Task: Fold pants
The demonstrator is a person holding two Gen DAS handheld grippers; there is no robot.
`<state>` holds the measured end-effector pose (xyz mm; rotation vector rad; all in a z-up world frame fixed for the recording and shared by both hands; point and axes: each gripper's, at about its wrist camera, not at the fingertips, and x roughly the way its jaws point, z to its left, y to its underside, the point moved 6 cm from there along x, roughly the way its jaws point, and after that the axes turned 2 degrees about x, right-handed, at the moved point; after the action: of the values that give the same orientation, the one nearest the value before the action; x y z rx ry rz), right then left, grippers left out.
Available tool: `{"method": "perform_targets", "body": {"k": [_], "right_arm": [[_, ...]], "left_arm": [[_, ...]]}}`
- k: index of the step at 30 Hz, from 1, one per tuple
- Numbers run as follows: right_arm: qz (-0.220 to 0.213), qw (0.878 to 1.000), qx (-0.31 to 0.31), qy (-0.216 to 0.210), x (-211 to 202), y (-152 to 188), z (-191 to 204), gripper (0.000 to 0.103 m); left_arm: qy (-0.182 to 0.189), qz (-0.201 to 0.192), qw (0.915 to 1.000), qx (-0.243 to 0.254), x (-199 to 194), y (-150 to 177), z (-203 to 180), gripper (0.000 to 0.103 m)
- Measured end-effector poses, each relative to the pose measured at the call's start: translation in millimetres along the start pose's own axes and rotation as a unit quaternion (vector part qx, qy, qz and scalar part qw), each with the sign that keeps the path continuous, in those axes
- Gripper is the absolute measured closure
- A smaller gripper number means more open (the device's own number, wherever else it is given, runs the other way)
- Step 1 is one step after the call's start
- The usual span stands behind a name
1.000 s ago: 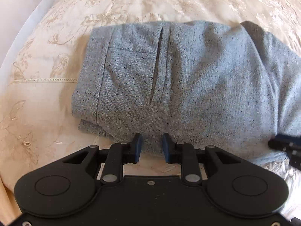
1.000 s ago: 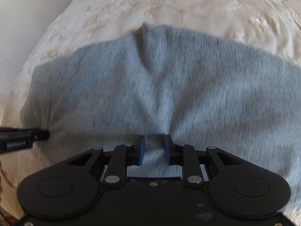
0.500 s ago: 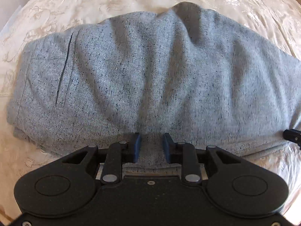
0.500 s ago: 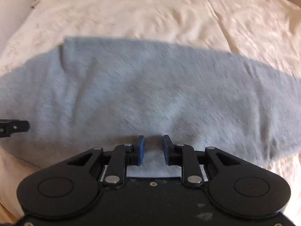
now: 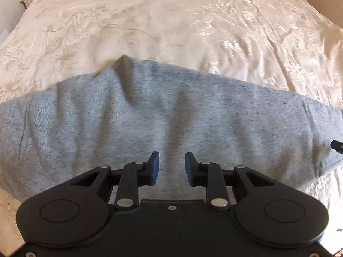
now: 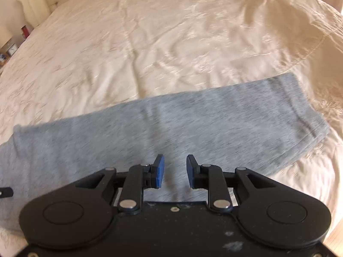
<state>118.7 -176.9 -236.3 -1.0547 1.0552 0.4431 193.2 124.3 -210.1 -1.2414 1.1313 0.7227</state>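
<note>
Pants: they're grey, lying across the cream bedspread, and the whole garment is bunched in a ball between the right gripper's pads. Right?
Not bunched in a ball. The right wrist view shows the grey pants spread out as a long flat band across the cream bedspread, with the fabric running under the right gripper.

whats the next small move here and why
Probably lower both grippers to the pants' near edge and close on it. The left gripper and right gripper show a clear gap with nothing visibly pinched, and the grey pants lie stretched long across the bedspread, hem end to the right, still needing a fold.
</note>
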Motion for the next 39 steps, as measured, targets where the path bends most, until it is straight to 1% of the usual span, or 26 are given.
{"method": "perform_targets", "body": {"k": [2, 4, 5, 6, 7, 8, 9, 10, 12, 14, 15, 16, 17, 18, 19, 21, 23, 27, 28, 29, 31, 32, 34, 35, 37, 39], "right_arm": [[0.014, 1.0, 0.009, 0.018, 14, -10, -29, 0.077], [0.044, 0.997, 0.003, 0.055, 32, -9, -71, 0.077], [0.054, 0.996, 0.005, 0.075, 40, -6, -91, 0.079], [0.063, 0.994, 0.015, 0.089, 46, -3, -114, 0.083], [0.067, 0.994, 0.035, 0.085, 46, -2, -133, 0.087], [0.069, 0.993, 0.056, 0.076, 42, -2, -148, 0.086], [0.07, 0.992, 0.07, 0.073, 37, -5, -161, 0.083], [0.067, 0.993, 0.071, 0.073, 32, -8, -172, 0.076], [0.056, 0.994, 0.069, 0.059, 22, -15, -190, 0.075], [0.046, 0.995, 0.073, 0.039, 12, -22, -205, 0.075], [0.04, 0.996, 0.071, 0.033, 7, -28, -214, 0.075], [0.033, 0.997, 0.066, 0.029, 4, -34, -220, 0.075], [0.025, 0.998, 0.059, 0.023, 1, -41, -223, 0.075], [0.019, 0.998, 0.053, 0.019, -2, -46, -227, 0.075], [0.014, 0.999, 0.045, 0.013, -3, -53, -231, 0.075], [0.006, 0.999, 0.033, -0.001, -4, -65, -235, 0.075], [0.006, 0.999, 0.032, -0.021, 2, -78, -240, 0.074], [0.026, 0.998, 0.041, -0.049, 19, -94, -249, 0.072], [0.034, 0.997, 0.04, -0.054, 28, -96, -249, 0.071], [0.041, 0.997, 0.038, -0.059, 33, -97, -250, 0.071], [0.051, 0.996, 0.03, -0.07, 42, -99, -248, 0.071], [0.058, 0.995, 0.023, -0.074, 48, -99, -247, 0.07], [0.072, 0.994, 0.015, -0.078, 62, -96, -245, 0.07], [0.077, 0.994, 0.012, -0.081, 67, -95, -245, 0.069], [0.085, 0.992, 0.014, -0.091, 75, -93, -247, 0.068], [0.088, 0.99, 0.019, -0.11, 82, -91, -250, 0.065]], "left_arm": [[0.006, 0.002, 0.9998, 0.02, 5, -3, -29, 0.068], [0.011, 0.005, 0.999, 0.042, 10, -8, -63, 0.068], [0.014, 0.004, 0.9985, 0.053, 12, -15, -82, 0.068], [0.018, 0.001, 0.9979, 0.063, 14, -19, -101, 0.068], [0.022, -0.002, 0.9974, 0.069, 18, -22, -118, 0.068], [0.025, -0.005, 0.997, 0.073, 22, -27, -134, 0.068], [0.03, -0.007, 0.9966, 0.076, 27, -32, -152, 0.068], [0.035, -0.008, 0.9964, 0.077, 33, -36, -165, 0.068], [0.047, -0.01, 0.9962, 0.072, 46, -45, -197, 0.067], [0.064, -0.001, 0.9959, 0.064, 61, -50, -224, 0.066], [0.068, 0.019, 0.9956, 0.063, 74, -47, -236, 0.066], [0.063, 0.049, 0.9947, 0.065, 89, -43, -244, 0.066], [0.045, 0.069, 0.994, 0.072, 102, -37, -251, 0.066], [0.025, 0.052, 0.9949, 0.083, 103, -35, -258, 0.066], [0.011, 0.046, 0.9948, 0.09, 102, -35, -263, 0.066], [-0.007, 0.05, 0.993, 0.107, 96, -34, -269, 0.066], [0.0, 0.046, 0.9929, 0.11, 85, -32, -269, 0.066], [-0.003, 0.033, 0.9971, 0.068, 60, -23, -256, 0.066], [0.001, 0.039, 0.9975, 0.06, 59, -18, -253, 0.065], [0.008, 0.054, 0.9971, 0.053, 61, -9, -252, 0.065], [0.027, 0.104, 0.9932, 0.045, 75, 10, -255, 0.065], [0.029, 0.113, 0.992, 0.046, 81, 17, -257, 0.064], [0.02, 0.098, 0.9932, 0.059, 81, 22, -260, 0.064], [0.016, 0.099, 0.9931, 0.061, 81, 22, -261, 0.064], [0.016, 0.104, 0.9931, 0.052, 82, 20, -261, 0.063], [0.022, 0.108, 0.9933, 0.036, 85, 17, -259, 0.063]]}}
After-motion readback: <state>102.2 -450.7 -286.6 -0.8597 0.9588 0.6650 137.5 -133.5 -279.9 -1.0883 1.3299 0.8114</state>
